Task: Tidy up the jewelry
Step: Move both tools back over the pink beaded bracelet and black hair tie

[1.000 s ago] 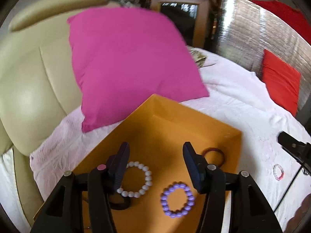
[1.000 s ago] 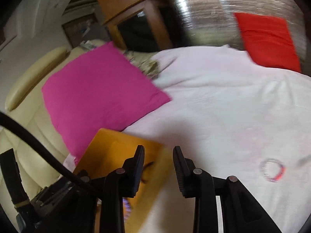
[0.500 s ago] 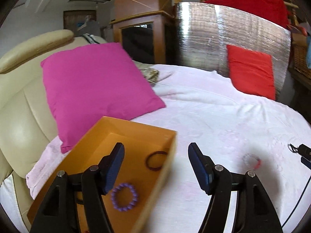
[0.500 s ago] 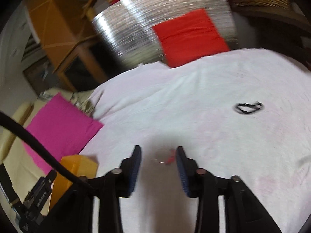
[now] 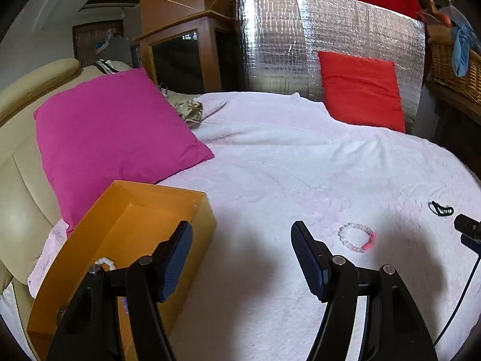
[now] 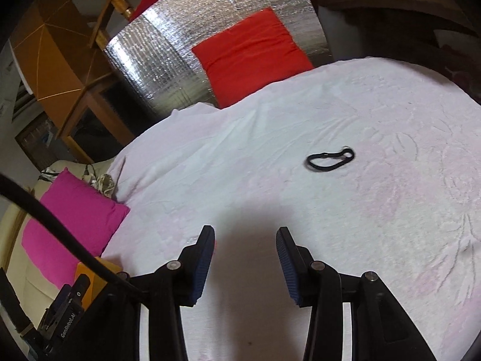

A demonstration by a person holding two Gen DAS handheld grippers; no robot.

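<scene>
Orange cardboard forms the box [image 5: 120,240] on the white bedspread [image 5: 300,165], just in front of the magenta pillow [image 5: 114,138]; a white bead bracelet [image 5: 105,262] lies inside. Right of the box lie a clear-and-pink bracelet [image 5: 357,237], then a black band [image 6: 330,158]. Left tongs [image 5: 240,258] and right tongs [image 6: 245,258] both gape, empty.
</scene>
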